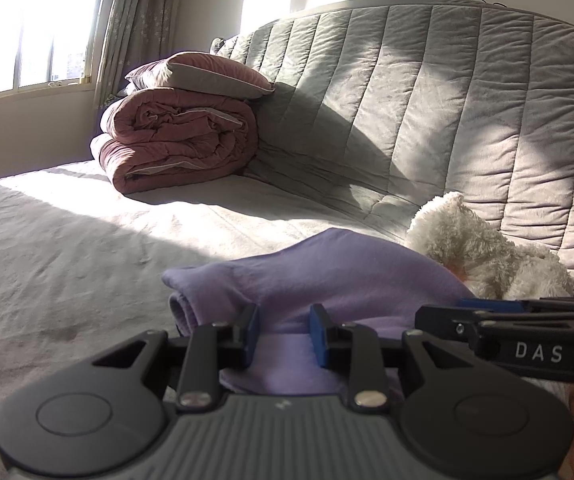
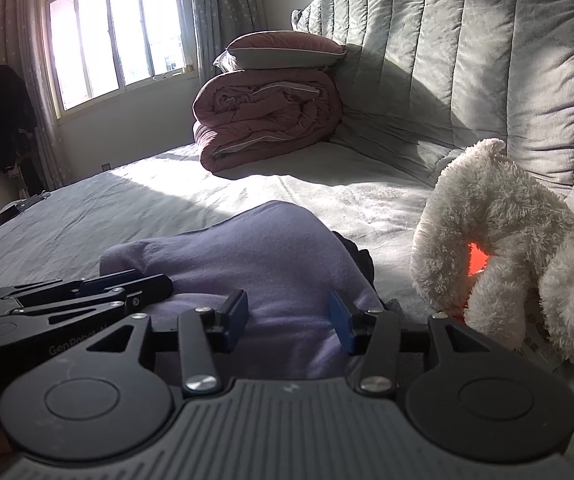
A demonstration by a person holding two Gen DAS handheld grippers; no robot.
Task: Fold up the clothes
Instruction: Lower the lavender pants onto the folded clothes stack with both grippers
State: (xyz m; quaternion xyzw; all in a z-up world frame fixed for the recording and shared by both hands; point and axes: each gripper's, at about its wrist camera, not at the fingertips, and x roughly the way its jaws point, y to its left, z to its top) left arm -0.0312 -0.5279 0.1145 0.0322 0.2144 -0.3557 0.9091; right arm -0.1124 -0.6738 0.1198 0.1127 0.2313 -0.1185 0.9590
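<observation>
Jaws of both the left gripper (image 1: 283, 334) and right gripper (image 2: 287, 322) gape over the lilac garment (image 1: 327, 276), gripping nothing

The bed (image 1: 67, 240) lies bare to the left of the garment (image 1: 327, 276). A plush toy (image 2: 507, 240) sits just beside it on the right, the headboard (image 1: 447, 100) rises behind, and a folded quilt (image 1: 179, 144) stands well apart.
</observation>
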